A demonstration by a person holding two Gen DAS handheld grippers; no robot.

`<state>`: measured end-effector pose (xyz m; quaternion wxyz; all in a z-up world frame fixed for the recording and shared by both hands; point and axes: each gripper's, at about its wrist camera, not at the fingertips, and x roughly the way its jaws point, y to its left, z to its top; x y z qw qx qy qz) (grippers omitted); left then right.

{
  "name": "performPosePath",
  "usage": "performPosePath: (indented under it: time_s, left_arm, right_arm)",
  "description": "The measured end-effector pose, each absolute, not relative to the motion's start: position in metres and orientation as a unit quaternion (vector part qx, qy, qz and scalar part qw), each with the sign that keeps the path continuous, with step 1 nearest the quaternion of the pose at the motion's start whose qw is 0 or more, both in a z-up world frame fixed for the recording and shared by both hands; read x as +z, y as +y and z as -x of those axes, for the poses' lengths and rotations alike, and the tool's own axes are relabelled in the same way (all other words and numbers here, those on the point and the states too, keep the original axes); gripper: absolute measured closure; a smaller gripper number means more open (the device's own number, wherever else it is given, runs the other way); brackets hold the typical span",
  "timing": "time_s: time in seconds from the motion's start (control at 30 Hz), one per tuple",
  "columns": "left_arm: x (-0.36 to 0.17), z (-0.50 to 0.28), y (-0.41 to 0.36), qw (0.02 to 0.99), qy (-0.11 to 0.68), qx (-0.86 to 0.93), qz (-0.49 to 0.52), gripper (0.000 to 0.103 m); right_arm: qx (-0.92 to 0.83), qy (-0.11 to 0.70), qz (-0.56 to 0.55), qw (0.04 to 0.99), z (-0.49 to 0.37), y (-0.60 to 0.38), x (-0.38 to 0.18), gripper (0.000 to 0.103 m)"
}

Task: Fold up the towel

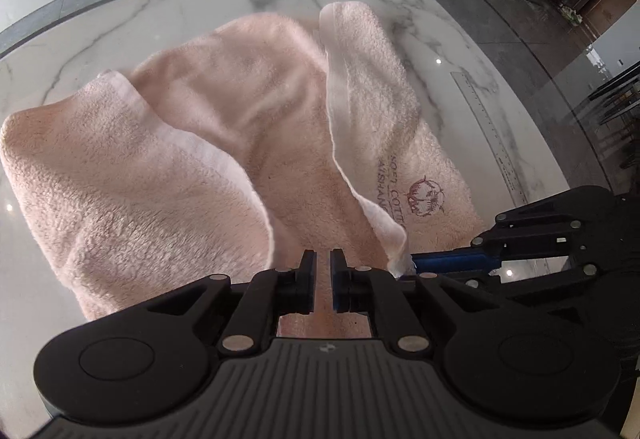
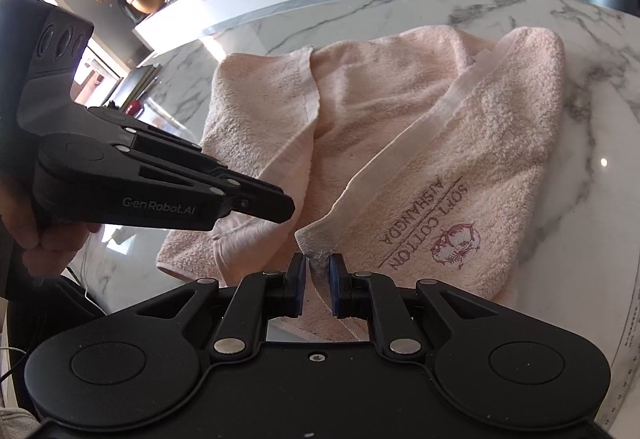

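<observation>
Lengthwise, towel [image 1: 224, 143] runs away; right gripper [image 2: 318, 271] pinches corner.

Both the left gripper [image 1: 323, 281] and right gripper [image 2: 318, 289] are matte black with ribbed housings, round pivot caps, silver rivets and blue-faced fingers [image 2: 334, 289], one side bearing pale "GenRobot.AI" lettering, gripped by a bare-skinned hand [image 2: 44, 239].

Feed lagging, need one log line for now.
towel: crumpled on table | left gripper: shut on towel | right gripper: shut on towel corner
</observation>
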<state>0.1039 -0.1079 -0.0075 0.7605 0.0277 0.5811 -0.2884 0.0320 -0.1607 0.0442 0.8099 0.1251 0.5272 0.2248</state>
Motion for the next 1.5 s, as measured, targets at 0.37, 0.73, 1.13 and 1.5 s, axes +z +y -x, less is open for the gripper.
performPosePath:
  time_s: [0.37, 0.73, 1.13, 1.5]
  left_arm:
    - [0.008, -0.073, -0.065, 0.79, 0.558, -0.254, -0.022, 0.073]
    - [-0.007, -0.034, -0.093, 0.784, 0.525, -0.31, -0.121, 0.073]
    - [-0.009, -0.035, -0.095, 0.781, 0.509, -0.349, -0.097, 0.073]
    - [0.008, -0.068, -0.074, 0.741, 0.544, -0.393, -0.033, 0.067]
  right_arm:
    - [0.236, 0.526, -0.134, 0.806, -0.031, -0.162, 0.038, 0.092]
    - [0.241, 0.54, -0.128, 0.796, -0.033, -0.158, 0.034, 0.092]
    - [0.296, 0.542, -0.134, 0.775, -0.038, -0.147, 0.037, 0.092]
    - [0.304, 0.547, -0.112, 0.772, -0.037, -0.141, 0.029, 0.092]
